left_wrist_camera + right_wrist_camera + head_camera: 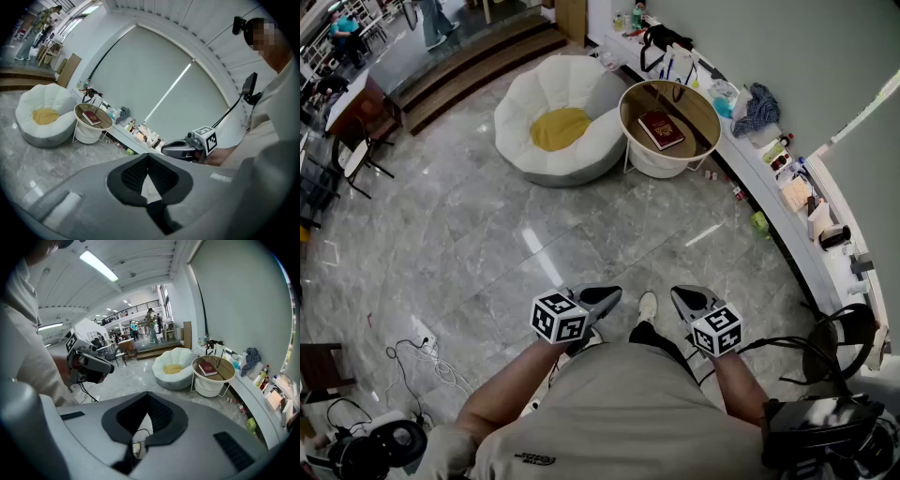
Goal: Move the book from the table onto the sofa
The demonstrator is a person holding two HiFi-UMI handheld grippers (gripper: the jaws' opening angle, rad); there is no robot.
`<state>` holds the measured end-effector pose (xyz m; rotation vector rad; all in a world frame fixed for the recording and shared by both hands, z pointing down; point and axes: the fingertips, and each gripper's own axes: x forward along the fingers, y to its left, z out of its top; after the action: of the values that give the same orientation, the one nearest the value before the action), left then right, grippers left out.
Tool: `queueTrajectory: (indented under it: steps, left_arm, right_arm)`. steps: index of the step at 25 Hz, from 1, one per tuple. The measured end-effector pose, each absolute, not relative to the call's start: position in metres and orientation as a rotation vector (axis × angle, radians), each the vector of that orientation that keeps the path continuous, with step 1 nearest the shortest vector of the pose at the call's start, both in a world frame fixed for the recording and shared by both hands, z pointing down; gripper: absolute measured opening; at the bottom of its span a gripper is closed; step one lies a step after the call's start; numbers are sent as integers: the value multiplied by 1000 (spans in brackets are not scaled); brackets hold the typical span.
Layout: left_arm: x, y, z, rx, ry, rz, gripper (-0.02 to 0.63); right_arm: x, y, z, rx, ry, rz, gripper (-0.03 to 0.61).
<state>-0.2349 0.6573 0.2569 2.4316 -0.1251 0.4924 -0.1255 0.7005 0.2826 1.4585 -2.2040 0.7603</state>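
A dark red book lies flat on a round wooden side table near the far wall; the same book shows small in the left gripper view and again in the right gripper view. Beside the table sits a white shell-shaped sofa with a yellow cushion. My left gripper and right gripper are held close to my body, far from the table. Both are shut with nothing between their jaws.
A long white shelf along the right wall carries bags, bottles and small items. Cables and a power strip lie on the grey marble floor at lower left. Steps and chairs stand at the upper left. A black chair is at my right.
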Motion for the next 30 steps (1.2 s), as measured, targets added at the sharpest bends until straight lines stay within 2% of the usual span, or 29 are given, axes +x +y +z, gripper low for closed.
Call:
queueTrajectory:
  steps: [9, 19, 20, 23, 30]
  left_arm:
    - [-136, 615, 254, 2476, -209, 569, 8]
    - [-59, 586, 260, 2480, -314, 575, 8]
    - [-55, 582, 260, 2487, -326, 586, 8]
    - [-43, 566, 263, 2477, -327, 608, 8]
    - [-13, 492, 283, 2437, -287, 562, 38]
  right_arm:
    - [-10, 666, 277, 1489, -2246, 744, 11]
    - [72, 633, 296, 1423, -2321, 714, 17]
    - [78, 626, 297, 1433, -2324, 731, 26]
    - [94, 605, 300, 1477, -2328, 770, 110]
    - [116, 549, 314, 1523, -2291, 824, 124]
